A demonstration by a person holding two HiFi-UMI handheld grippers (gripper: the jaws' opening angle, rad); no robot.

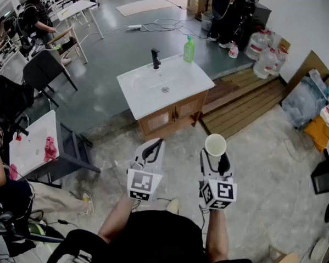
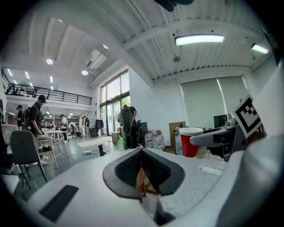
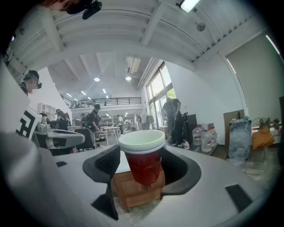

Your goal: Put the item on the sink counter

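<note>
A red cup (image 1: 215, 144) with a white inside stands upright between the jaws of my right gripper (image 1: 215, 156), which is shut on it and holds it in the air over the floor. The right gripper view shows the cup (image 3: 143, 162) gripped at its sides, with the wooden sink cabinet (image 3: 133, 190) behind and below it. My left gripper (image 1: 152, 150) is beside it, shut with nothing in it. Ahead stands the white sink counter (image 1: 141, 102) with a black faucet (image 1: 155, 58) and a green bottle (image 1: 189, 50) on its far corner.
Wooden pallets (image 1: 243, 99) lie right of the cabinet, with water jugs (image 1: 265, 54) behind them. A white table (image 1: 29, 143) with a pink cloth is at the left, near a dark chair (image 1: 44, 69). People stand at the far left and back.
</note>
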